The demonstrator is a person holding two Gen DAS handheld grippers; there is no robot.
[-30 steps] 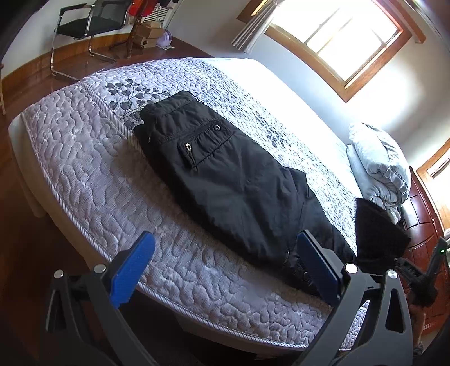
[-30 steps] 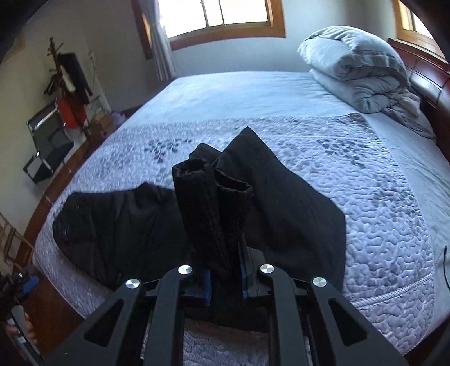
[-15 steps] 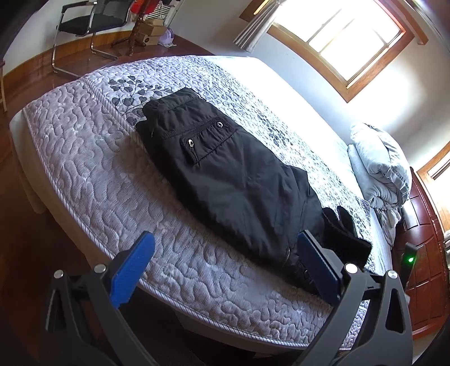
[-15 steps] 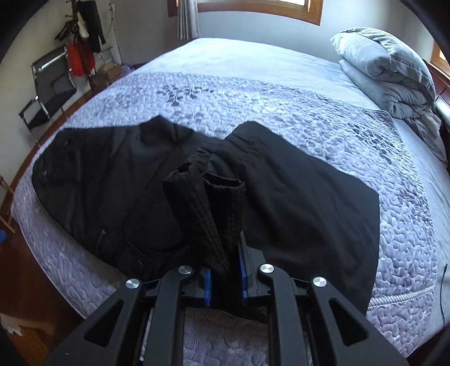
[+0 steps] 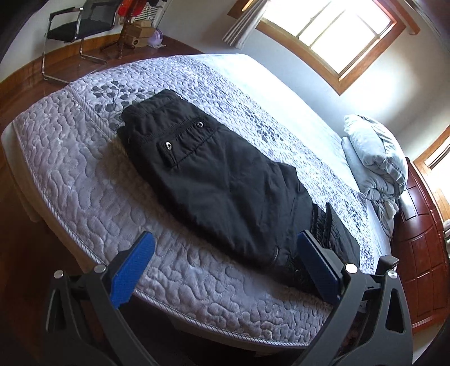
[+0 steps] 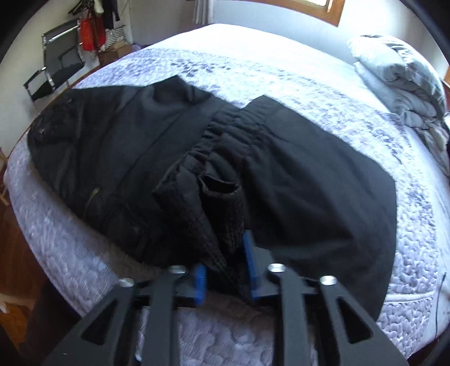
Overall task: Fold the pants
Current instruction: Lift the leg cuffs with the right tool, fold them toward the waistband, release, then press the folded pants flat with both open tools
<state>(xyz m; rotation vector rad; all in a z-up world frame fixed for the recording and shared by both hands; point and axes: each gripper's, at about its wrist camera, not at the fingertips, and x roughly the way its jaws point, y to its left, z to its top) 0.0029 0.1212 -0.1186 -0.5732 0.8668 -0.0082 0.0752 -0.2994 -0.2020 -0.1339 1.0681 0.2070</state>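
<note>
We hold our left gripper (image 5: 225,267) low over the near edge of the bed (image 5: 84,180), its blue pads (image 5: 132,270) spread wide with nothing between them; the right-hand pad stands in front of the pants' near end, and we cannot tell whether it touches the cloth. The black pants (image 5: 213,180) lie flat on the quilted grey cover, running from the waist with its buttoned pocket (image 5: 180,143) at the far left toward us on the right, where the leg ends are doubled back over the rest. From our right gripper (image 6: 225,270) we look steeply down on that folded part: the ribbed cuffs (image 6: 213,202) bunch up in a loose hump just ahead of the fingers, and the legs fan out flat to either side. The right jaws have just been opening; the cuffs still sit between the blue pads, but there is a gap on the left side and the cloth slumps onto the bed, so the pads no longer press it. The view is slightly blurred. A folded grey duvet (image 5: 377,157) is piled at the head of the bed, well apart from the pants, below a bright window (image 5: 337,33). A black chair (image 5: 81,25) stands on the wooden floor beyond the bed's far corner.
</note>
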